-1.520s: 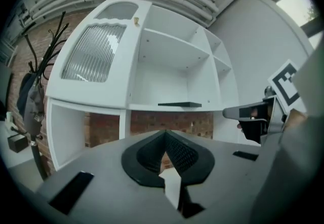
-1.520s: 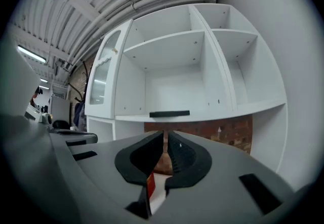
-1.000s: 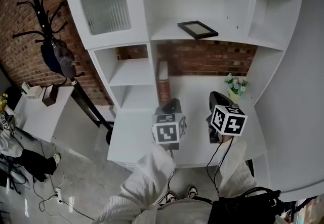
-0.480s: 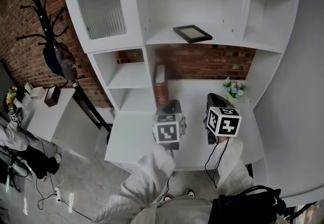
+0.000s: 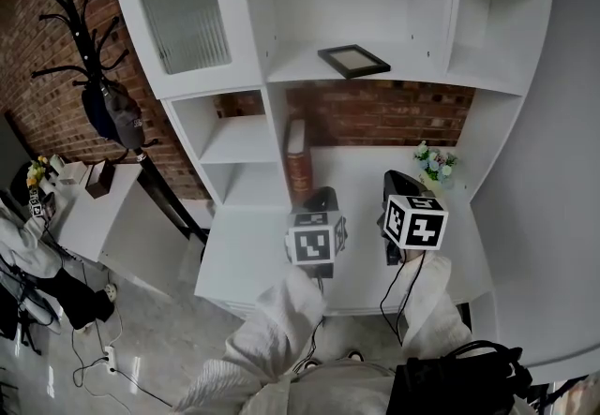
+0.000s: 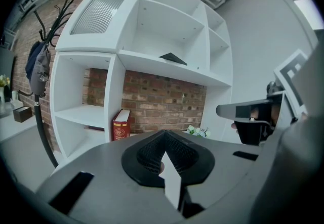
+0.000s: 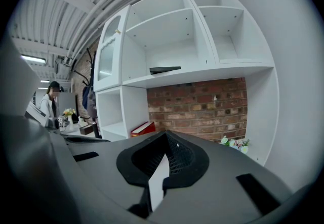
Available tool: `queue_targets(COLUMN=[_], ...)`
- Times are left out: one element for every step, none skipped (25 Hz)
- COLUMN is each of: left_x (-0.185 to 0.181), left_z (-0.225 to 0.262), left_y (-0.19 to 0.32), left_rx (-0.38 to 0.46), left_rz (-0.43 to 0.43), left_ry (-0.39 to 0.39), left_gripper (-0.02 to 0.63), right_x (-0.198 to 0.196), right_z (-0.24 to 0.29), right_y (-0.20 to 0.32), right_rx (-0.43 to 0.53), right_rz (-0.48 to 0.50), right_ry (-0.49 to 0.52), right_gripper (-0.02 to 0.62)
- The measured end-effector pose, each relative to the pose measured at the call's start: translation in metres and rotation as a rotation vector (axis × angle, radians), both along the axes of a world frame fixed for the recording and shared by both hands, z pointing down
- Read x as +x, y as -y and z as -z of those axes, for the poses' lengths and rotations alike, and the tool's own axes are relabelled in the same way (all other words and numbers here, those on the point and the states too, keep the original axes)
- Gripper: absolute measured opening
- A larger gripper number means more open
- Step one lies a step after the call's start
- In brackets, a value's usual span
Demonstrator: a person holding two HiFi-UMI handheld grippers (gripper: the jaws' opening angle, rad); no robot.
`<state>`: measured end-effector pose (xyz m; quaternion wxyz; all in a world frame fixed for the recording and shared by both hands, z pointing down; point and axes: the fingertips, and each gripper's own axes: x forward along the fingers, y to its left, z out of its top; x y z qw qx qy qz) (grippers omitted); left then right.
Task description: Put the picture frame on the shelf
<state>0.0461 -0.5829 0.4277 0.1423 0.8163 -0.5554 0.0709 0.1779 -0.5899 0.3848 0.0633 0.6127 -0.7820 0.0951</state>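
Clutter sits at your far left: a black coat rack (image 5: 80, 48) with dark things hung on it, and a low side table (image 5: 98, 216) against the brick wall, both well apart from the work. Next comes the white shelf unit (image 5: 487, 113), with a ribbed glass door (image 5: 183, 15) at its upper left and open compartments below. A red-brown book (image 5: 298, 158) stands upright against the divider, at the back of the desk surface (image 5: 244, 259).

Your left gripper (image 6: 164, 153) hangs low over that desk, just right of the book, and its jaws are pressed together with nothing between them. I judge you hold it low because it has nothing to carry and is out of the shelves' way.

Above and a little to the right, the picture frame (image 5: 353, 60) lies flat on its back on the wide middle shelf, near the front edge and turned at an angle. Lying flat, it seems unlikely to tip, though it does not show its face as a standing frame would. The task looks done, unless you want it upright.

Your right gripper (image 7: 161, 163) hovers beside the left one over the desk, its jaws likewise closed on nothing. Just beyond it, a small bunch of flowers (image 5: 433, 162) stands in the back right corner; mind it if you reach up again
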Motion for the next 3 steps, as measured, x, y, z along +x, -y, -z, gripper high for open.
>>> queue_targets(left_x=[0.001,0.002,0.0031], left_z=[-0.0004,-0.0009,-0.0014], left_y=[-0.0002,-0.0005,-0.0009], left_rx=[0.0,0.0,-0.001], left_rz=[0.0,0.0,0.001], left_ry=[0.001,0.001,0.002], left_gripper=[0.008,0.008,0.008], right_x=[0.0008,0.0017,0.0026], right_z=[-0.0007,-0.0015,-0.0023], right_y=[-0.0001,-0.0003,-0.0005], right_rx=[-0.001,-0.002,-0.003], right_rz=[0.001,0.002,0.003], right_ry=[0.0,0.001,0.001], right_gripper=[0.023,0.023,0.023])
